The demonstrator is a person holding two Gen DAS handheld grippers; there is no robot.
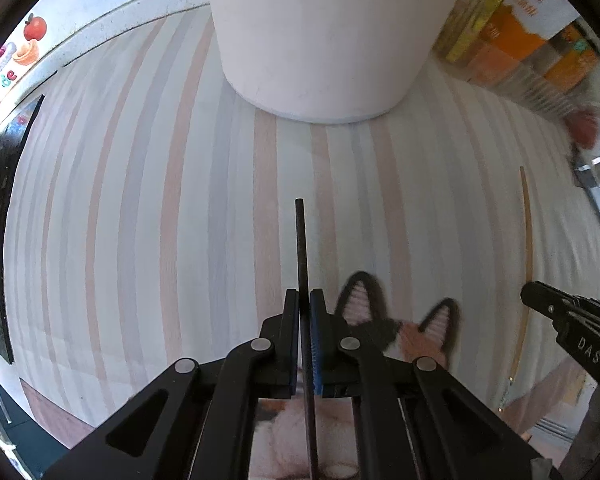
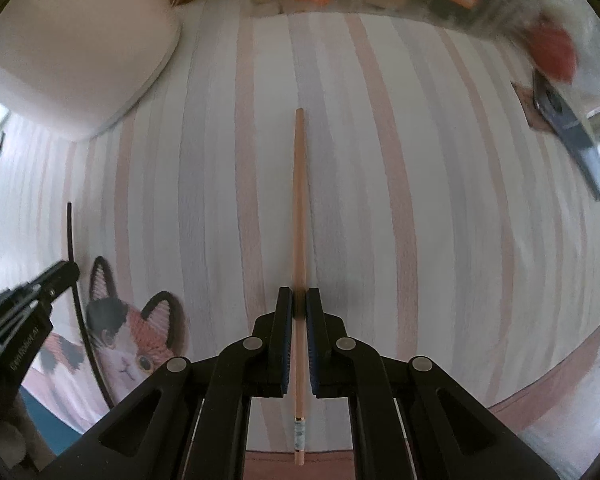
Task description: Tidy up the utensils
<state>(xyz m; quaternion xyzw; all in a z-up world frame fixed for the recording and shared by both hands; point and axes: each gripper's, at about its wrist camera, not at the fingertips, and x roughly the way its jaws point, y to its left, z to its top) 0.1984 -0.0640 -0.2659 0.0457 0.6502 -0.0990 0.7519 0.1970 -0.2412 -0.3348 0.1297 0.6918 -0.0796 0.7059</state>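
Left gripper (image 1: 305, 304) pinched tight on a thin black chopstick (image 1: 302, 248), blue-padded fingers (image 1: 317, 320) pressed against it from both sides, the stick pointing straight ahead toward the far side. Seen also from the right wrist camera as a dark curved line (image 2: 80, 304) at the left, with the left gripper (image 2: 62, 272) clamped on it.

Right gripper (image 2: 299, 306) likewise closed around a slender light wooden chopstick (image 2: 299, 200), tip reaching far ahead, decorated butt end showing near the bottom between the arms. Same wooden chopstick (image 1: 526, 248) visible at the right of the left wrist view, with the right gripper (image 1: 534, 296) beside it.

Both chopsticks held above a cloth with pale pink, grey and white stripes (image 1: 160, 220). Large white cylindrical holder (image 1: 324, 40) standing on the cloth at the far side, directly ahead of the left gripper, far left in the right wrist view (image 2: 72, 52). Calico cat picture with black-edged pink ears (image 2: 132, 340) on the near part of the cloth, between the two grippers.

Row of orange and yellow packages (image 1: 516, 36) at the far right, blurred. Dark-bladed tool with a red handle (image 2: 560, 112) at the far right edge, also blurred.
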